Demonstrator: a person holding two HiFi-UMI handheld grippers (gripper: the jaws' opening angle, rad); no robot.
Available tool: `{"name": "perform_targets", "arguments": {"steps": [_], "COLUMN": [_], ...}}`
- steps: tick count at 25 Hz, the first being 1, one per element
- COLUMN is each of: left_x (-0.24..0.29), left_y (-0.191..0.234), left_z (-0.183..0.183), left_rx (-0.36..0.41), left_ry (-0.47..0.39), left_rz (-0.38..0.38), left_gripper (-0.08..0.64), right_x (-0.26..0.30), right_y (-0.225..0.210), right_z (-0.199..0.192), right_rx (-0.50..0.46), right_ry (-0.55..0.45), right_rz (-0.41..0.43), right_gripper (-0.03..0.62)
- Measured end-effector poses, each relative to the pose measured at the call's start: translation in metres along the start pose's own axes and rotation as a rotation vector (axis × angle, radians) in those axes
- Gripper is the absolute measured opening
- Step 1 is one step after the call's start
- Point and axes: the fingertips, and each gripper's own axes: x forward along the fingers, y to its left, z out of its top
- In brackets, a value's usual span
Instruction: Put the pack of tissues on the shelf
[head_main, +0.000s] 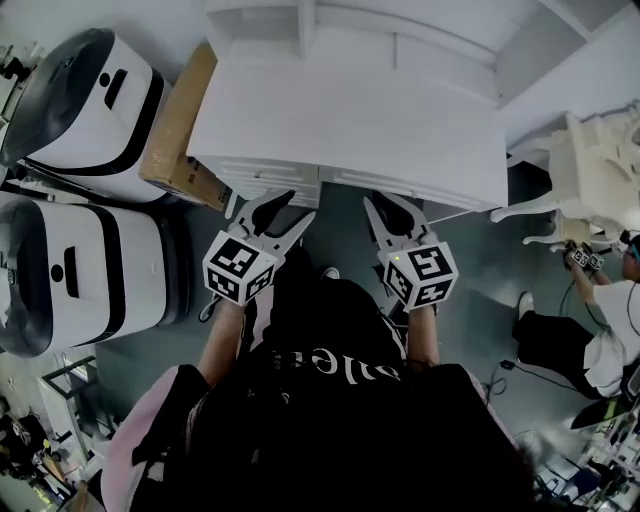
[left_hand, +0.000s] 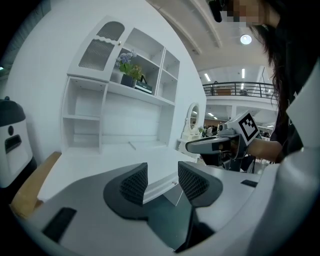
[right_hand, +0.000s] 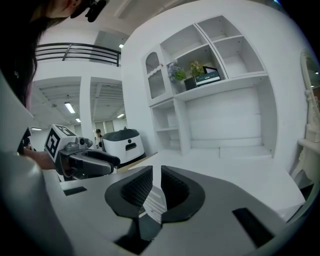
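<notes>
No pack of tissues shows in any view. A white desk (head_main: 350, 120) stands in front of me, its top bare. At its back rises a white shelf unit (right_hand: 210, 85) with open compartments. My left gripper (head_main: 285, 207) hovers at the desk's front edge, open, with nothing between its ribbed pads (left_hand: 136, 183). My right gripper (head_main: 385, 203) is beside it, also at the front edge. Its jaws are shut to a thin slit and hold nothing in the right gripper view (right_hand: 156, 175).
Potted flowers (right_hand: 175, 70) and a dark flat box (right_hand: 207, 77) sit on an upper shelf. Two white-and-black machines (head_main: 80, 110) and a cardboard box (head_main: 180, 130) stand left of the desk. An ornate white table (head_main: 590, 150) and a crouching person (head_main: 590, 330) are at the right.
</notes>
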Motion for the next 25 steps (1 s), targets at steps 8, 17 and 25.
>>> {"name": "perform_targets", "arguments": {"steps": [8, 17, 25], "left_x": [-0.016, -0.012, 0.000], "left_y": [-0.011, -0.014, -0.024], "left_z": [0.002, 0.005, 0.008], "left_rx": [0.006, 0.014, 0.018], "left_ry": [-0.019, -0.023, -0.017], "left_rz": [0.022, 0.034, 0.005], "left_gripper": [0.145, 0.066, 0.057], "right_x": [-0.007, -0.012, -0.021], "right_y": [0.008, 0.006, -0.001], "right_z": [-0.002, -0.002, -0.006], "right_rx": [-0.007, -0.010, -0.029], "right_ry": [-0.019, -0.028, -0.005], "right_rz": [0.030, 0.044, 0.044], "right_gripper": [0.077, 0.077, 0.072]}}
